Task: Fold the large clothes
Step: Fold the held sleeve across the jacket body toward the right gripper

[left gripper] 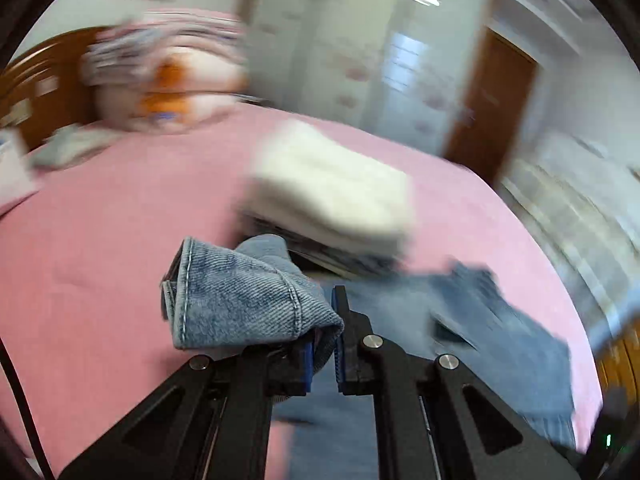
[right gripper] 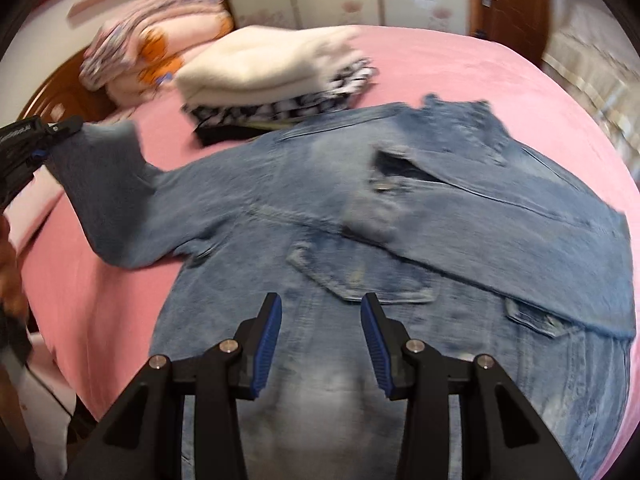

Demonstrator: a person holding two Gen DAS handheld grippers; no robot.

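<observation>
— Since the cuff is what matters, where does it sit against the jaws?

— The left gripper [left gripper: 322,344] has the sleeve cuff [left gripper: 244,292] pinched between its blue pads, jaws narrow on the cloth, the denim bunched over the left finger. In the right wrist view the same gripper [right gripper: 44,140] sits at the far left, off the bed's edge, with the sleeve [right gripper: 120,196] lifted and running from it rightward into the denim jacket [right gripper: 320,208].

— And the jacket itself?

— It lies spread on the pink bed [right gripper: 460,64], body running along the right gripper's line of sight, sleeves out to the sides. The other sleeve looks already laid across the chest, slanting to the right.

— So the long axis of the held sleeve?

— Roughly crosswise to the body. I judge the move to be carrying the cuff rightward, over the chest pocket [right gripper: 360,276]. The left hand is the nearer one, being on it.

— The right gripper?

— The right gripper [right gripper: 320,344] hovers over the lower front of the jacket, jaws wide, holding nothing.

— Anything in the way?

— A stack of folded clothes [right gripper: 272,68] lies just beyond the shoulder, touching or nearly so; blur hides which. Pillows [right gripper: 160,32] are farther back. The sleeve's path over the chest looks free.
</observation>
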